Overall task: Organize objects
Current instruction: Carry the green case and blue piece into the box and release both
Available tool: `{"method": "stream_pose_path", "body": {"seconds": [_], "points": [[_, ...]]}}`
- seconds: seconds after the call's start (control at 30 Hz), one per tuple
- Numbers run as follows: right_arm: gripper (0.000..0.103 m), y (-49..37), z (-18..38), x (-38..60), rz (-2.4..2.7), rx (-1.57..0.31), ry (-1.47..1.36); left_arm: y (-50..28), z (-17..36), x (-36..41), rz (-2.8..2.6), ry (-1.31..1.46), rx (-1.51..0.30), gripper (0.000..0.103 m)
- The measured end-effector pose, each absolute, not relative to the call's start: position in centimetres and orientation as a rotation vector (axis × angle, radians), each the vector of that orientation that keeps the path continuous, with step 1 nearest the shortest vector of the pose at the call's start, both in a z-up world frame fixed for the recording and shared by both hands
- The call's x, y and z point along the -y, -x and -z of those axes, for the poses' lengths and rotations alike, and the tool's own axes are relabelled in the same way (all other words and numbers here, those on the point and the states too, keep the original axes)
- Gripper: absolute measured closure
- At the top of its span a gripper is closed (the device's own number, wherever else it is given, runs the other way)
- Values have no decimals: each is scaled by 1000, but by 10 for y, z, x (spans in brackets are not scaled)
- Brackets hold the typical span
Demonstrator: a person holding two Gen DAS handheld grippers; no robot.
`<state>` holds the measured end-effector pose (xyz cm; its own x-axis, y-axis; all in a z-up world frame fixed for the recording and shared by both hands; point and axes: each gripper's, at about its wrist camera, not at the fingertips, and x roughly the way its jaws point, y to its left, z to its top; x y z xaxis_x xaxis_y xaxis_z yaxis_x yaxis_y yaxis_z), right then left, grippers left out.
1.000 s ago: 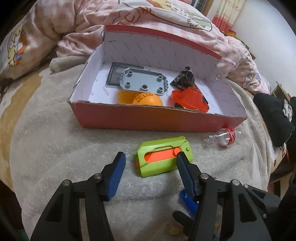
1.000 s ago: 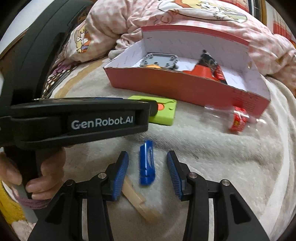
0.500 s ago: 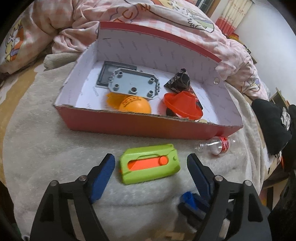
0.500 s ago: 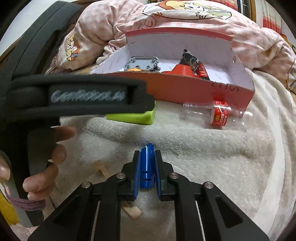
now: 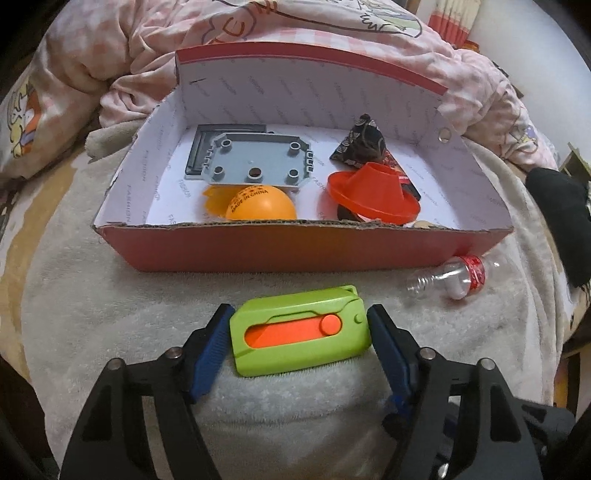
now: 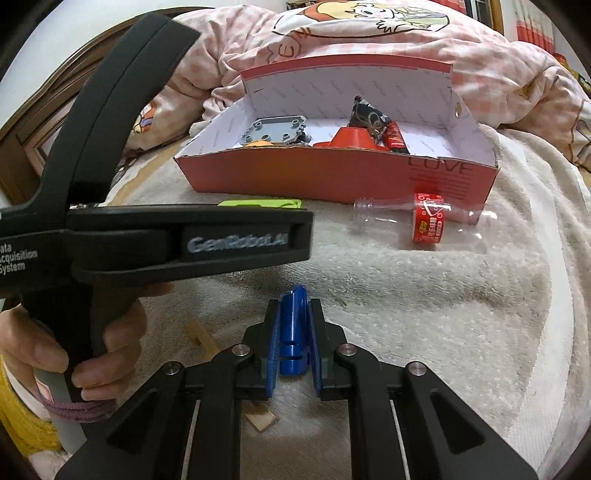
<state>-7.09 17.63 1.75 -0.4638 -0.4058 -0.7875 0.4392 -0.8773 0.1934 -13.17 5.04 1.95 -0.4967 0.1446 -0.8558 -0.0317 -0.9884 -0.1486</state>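
Observation:
A lime-green case with an orange slider point(image 5: 301, 336) lies on the cream blanket in front of the red cardboard box point(image 5: 295, 253). My left gripper point(image 5: 299, 309) straddles the case lengthwise. Its jaws are closing, with the blue pads point(image 5: 212, 343) right at the case's two ends and no clear squeeze. My right gripper point(image 6: 293, 306) is shut on a small blue plastic piece point(image 6: 293, 325) just above the blanket. The box holds a grey plate, an orange ball, a red hat and a dark pouch.
A clear bottle with a red label point(image 6: 424, 218) lies by the box's right front corner. A wooden stick point(image 6: 201, 332) lies under my right gripper. A hand point(image 6: 92, 354) holds the left gripper's handle. A pink quilt point(image 5: 332, 33) is heaped behind the box.
My left gripper opened wide and slid forward until the green case lay between its jaws, which have since narrowed. My right gripper shut on the blue piece and holds it.

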Motion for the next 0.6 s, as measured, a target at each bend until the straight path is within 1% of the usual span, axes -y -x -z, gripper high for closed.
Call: {"method": "stream_pose_path", "body": {"seconds": [0.3,0.6], "points": [[88,73,-28,-184,2369,-19,-1229,109,-30,-39,-2638,1453,165,30],[88,83,-47,-192,2418,15,-1184,94,-49,-26,-2650,1392,204,30]]}}
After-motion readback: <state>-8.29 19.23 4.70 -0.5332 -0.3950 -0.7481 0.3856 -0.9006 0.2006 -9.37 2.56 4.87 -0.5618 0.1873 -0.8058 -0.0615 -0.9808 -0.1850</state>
